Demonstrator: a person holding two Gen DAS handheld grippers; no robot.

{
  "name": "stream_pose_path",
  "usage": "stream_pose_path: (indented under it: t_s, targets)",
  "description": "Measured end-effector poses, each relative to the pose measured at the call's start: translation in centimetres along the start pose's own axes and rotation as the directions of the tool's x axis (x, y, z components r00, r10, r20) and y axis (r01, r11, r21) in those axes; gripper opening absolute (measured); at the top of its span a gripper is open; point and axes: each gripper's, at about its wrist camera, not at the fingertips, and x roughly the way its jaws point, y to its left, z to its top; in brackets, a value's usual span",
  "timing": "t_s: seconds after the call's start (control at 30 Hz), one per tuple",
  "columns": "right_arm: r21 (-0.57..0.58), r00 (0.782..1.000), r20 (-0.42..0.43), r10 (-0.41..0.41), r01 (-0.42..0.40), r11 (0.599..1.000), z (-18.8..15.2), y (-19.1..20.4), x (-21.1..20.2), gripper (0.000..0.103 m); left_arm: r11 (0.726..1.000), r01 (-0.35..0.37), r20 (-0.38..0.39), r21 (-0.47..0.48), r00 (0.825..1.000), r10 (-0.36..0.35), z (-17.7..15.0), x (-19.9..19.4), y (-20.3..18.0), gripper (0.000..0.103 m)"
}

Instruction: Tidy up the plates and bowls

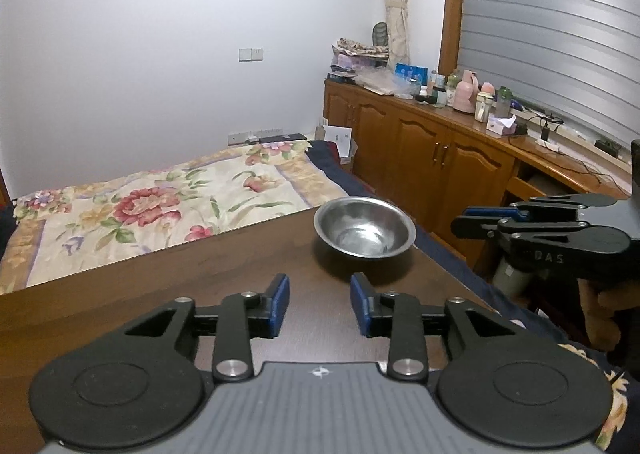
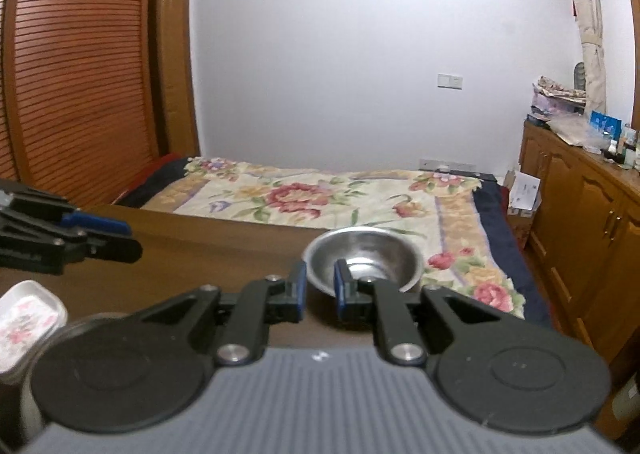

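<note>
Sitting upright near the far right corner of the dark wooden surface [image 1: 168, 294] is a steel bowl [image 1: 364, 227], its hollow facing up. The left tool [image 1: 319, 304] hovers over the surface just short of the bowl, its blue pads [image 1: 280, 304] spread wide with nothing between them. The right tool [image 2: 321, 286] comes at the bowl [image 2: 362, 259] from the near side, its jaws set to a narrow gap at the rim; one pad lies against the bowl's inside and the other outside, but whether they pinch the metal I cannot tell. A white dish with pink flowers [image 2: 26, 320] lies at the left edge of the right wrist view. Behind the surface lies a bed with a flowered cover [image 1: 160, 206].
</note>
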Motion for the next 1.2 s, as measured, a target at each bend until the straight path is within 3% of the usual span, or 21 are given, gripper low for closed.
stream_pose_path:
  t_s: [0.03,0.1,0.3,0.4,1.07,1.2]
  targets:
    - [0.003,1.000,0.001,-0.006,0.006,1.000,0.0,-0.4,0.5,0.034,1.000,-0.001,-0.002,-0.004,1.000,0.001,0.3,0.6,0.0,0.042]
    - [0.017,1.000,0.004,-0.020,0.020,1.000,0.1,-1.4,1.8,0.039,1.000,-0.007,-0.010,0.000,1.000,0.007,0.8,1.7,0.1,0.044]
    - [0.059,0.999,-0.020,-0.034,0.035,0.998,-0.4,-3.7,4.4,0.039,1.000,-0.004,-0.021,-0.014,1.000,0.003,2.4,5.0,0.9,0.055]
    - [0.067,0.998,-0.034,-0.047,0.049,0.997,-0.8,-4.7,5.7,0.045,1.000,0.006,-0.036,-0.030,0.999,-0.007,3.0,7.0,1.3,0.060]
    - [0.188,0.997,-0.079,0.007,0.008,0.982,-2.9,-7.4,9.8,0.045,0.994,0.062,-0.173,-0.091,0.982,-0.077,4.6,16.5,2.6,0.060]
    - [0.202,0.997,-0.074,0.025,-0.010,0.979,-2.9,-7.4,9.8,0.045,0.988,0.090,-0.201,-0.124,0.973,-0.113,5.1,17.9,2.4,0.055]
